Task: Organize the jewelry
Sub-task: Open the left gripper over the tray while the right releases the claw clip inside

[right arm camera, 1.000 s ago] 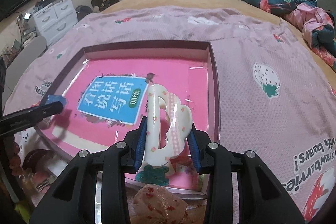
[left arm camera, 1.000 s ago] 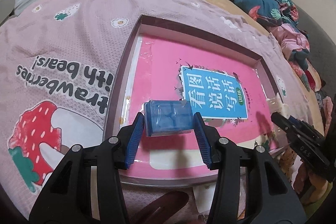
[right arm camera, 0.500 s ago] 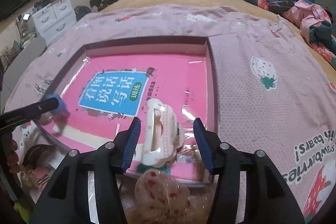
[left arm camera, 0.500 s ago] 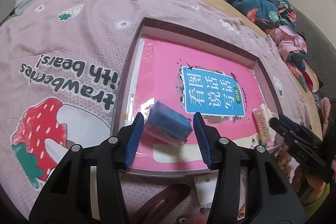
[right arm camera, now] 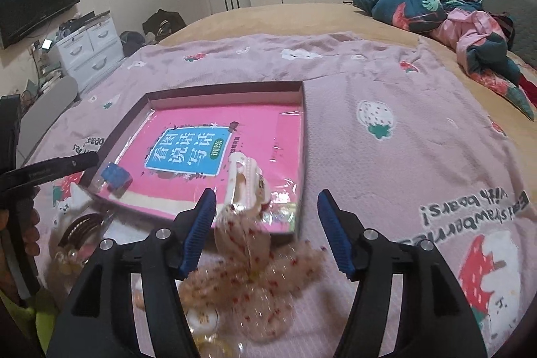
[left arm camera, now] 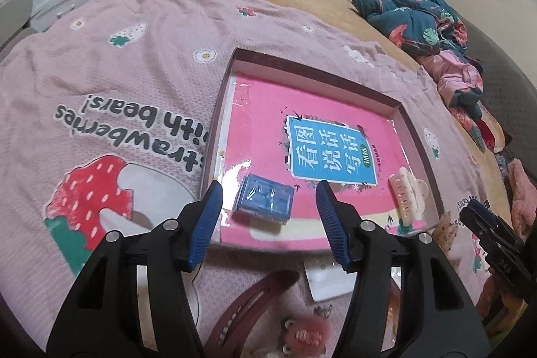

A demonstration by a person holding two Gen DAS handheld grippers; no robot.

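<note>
A shallow box (left arm camera: 414,130) with a pink book in it lies on the bed. A small blue box (left arm camera: 264,199) rests in its near left corner; it also shows in the right wrist view (right arm camera: 115,177). A cream claw hair clip (left arm camera: 407,192) lies in the near right corner, also seen in the right wrist view (right arm camera: 243,180). My left gripper (left arm camera: 268,200) is open, pulled back above the blue box. My right gripper (right arm camera: 263,207) is open, just behind the clip, over a sheer dotted bow (right arm camera: 255,270).
Loose hair things lie before the box: a dark red snap clip (left arm camera: 248,301), a pink pompom (left arm camera: 307,331), a white card (left arm camera: 330,282), dark hair clips (right arm camera: 80,228). A pink strawberry blanket (left arm camera: 100,109) covers the bed. Piled clothes (right arm camera: 436,5) lie far right.
Both grippers opened and drew back. The blue box dropped from the left gripper into the box. The hair clip left the right gripper and now lies in the box.
</note>
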